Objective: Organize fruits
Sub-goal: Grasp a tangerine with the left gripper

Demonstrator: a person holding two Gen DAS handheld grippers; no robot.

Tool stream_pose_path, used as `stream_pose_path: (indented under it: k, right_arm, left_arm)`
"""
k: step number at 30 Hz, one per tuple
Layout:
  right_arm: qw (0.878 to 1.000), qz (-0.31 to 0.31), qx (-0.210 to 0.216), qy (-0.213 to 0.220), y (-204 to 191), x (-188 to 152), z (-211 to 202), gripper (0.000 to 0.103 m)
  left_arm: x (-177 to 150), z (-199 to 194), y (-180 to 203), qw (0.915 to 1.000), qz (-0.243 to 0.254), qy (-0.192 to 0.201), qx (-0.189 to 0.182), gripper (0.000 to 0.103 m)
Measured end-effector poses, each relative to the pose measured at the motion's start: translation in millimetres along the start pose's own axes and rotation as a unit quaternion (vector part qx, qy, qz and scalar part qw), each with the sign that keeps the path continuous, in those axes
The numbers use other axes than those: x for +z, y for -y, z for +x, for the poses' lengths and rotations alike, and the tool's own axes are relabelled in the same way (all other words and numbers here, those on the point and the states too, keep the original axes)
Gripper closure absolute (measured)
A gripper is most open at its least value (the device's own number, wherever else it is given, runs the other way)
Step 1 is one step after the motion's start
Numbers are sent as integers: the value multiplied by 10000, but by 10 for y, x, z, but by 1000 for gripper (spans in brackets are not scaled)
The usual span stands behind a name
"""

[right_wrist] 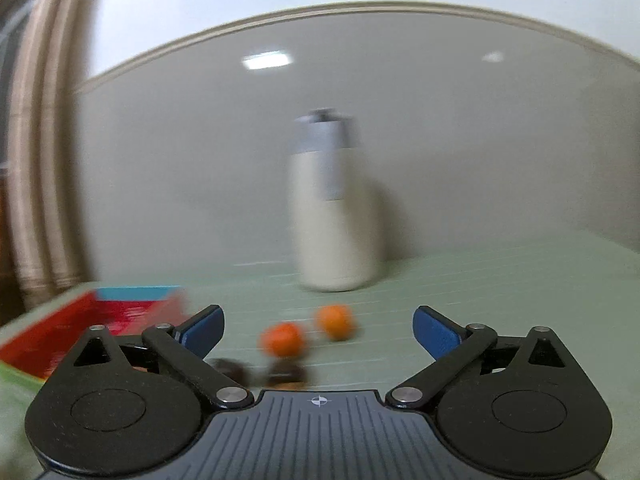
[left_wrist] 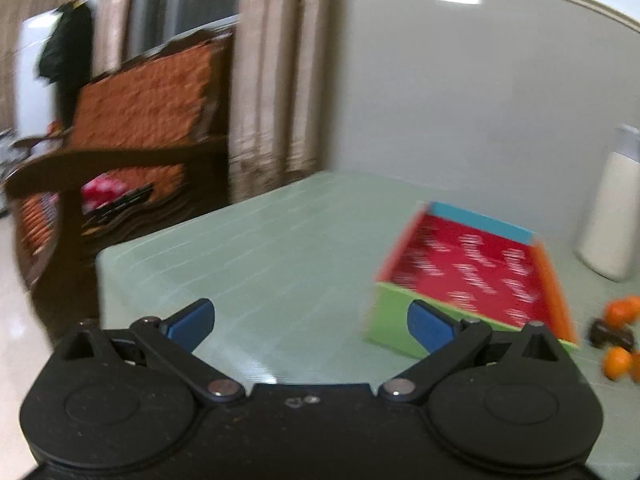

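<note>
Fruit (right_wrist: 286,340) lies on my table (right_wrist: 500,288) before the bottle (right_wrist: 332,216), right of the box (left_wrist: 468,276). Only my left view shows the chair (left_wrist: 132,120). Both claws, left (left_wrist: 310,326) and right (right_wrist: 318,330), gape wide, empty; box print blurred.

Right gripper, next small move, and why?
Probably ease the right gripper forward and down onto the nearer orange fruit. Its jaws stand open and empty, that fruit lies loose on the green tablecloth almost centred between them, and the colourful box looks empty.
</note>
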State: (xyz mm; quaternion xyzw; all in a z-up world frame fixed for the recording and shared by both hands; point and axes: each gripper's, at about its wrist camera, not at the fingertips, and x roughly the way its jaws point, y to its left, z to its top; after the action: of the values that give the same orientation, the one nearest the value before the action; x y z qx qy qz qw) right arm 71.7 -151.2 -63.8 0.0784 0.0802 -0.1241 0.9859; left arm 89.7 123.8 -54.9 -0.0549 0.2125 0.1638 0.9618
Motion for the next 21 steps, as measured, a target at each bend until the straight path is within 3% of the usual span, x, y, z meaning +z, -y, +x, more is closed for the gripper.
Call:
stream_pose_path:
  k: [5, 11, 17, 21]
  right_arm:
    - [9944, 196, -1012, 215, 358, 26, -58, 1]
    - [9763, 313, -2116, 320, 731, 48, -142, 0]
    - [9658, 440, -2531, 360, 1049, 73, -258, 0]
    - [9522, 424, -2974, 544, 1229, 149, -392, 0]
  left_arm:
    - [-97, -133, 526, 9949, 700, 336, -648, 6]
    - [-261, -245, 1206, 9747, 1503, 295, -1627, 6]
    - [-420, -271, 1856, 9527, 2149, 240, -2134, 10]
    - [-476, -131, 2107, 9457, 2341, 21, -2255, 17]
